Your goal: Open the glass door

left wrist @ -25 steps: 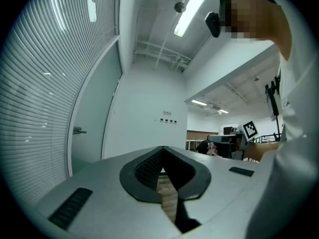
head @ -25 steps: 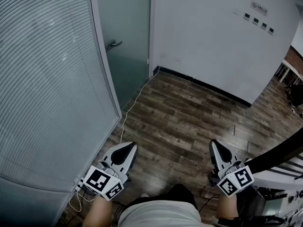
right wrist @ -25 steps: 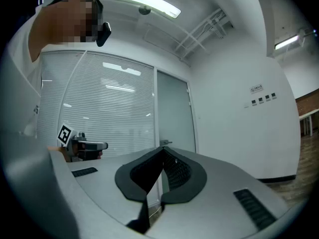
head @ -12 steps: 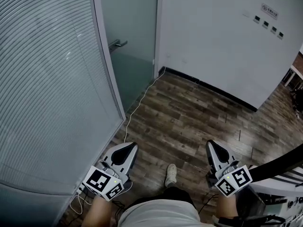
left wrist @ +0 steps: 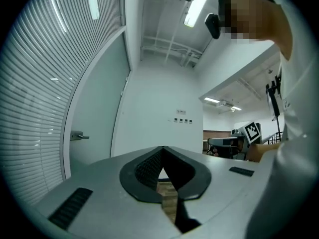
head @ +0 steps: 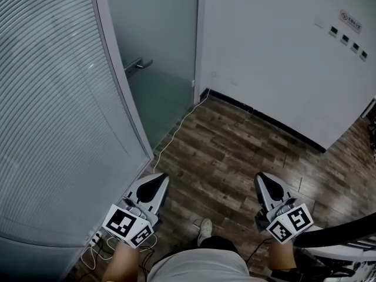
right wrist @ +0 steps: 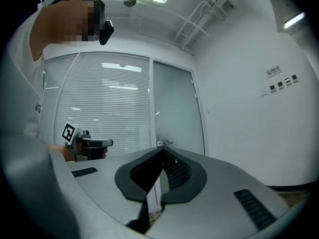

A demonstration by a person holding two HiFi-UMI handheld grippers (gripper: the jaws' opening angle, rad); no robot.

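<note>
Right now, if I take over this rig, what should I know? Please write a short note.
Left gripper: shut, empty, held low, short of the door.
Right gripper: shut, empty, also low.
Frosted glass door: ahead on the left, looks closed; lever handle untouched.
Done: nothing on the door yet.
Left: reach the handle, press it, open the door. Mind the white cable on the wooden floor.

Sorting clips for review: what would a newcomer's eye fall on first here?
The frosted glass door with its metal lever handle stands at upper centre of the head view, between a curved slatted glass wall on the left and a white wall on the right. Low in the frame, the left gripper and right gripper point toward it over the wood floor, both shut and empty, well short of the handle.
</note>
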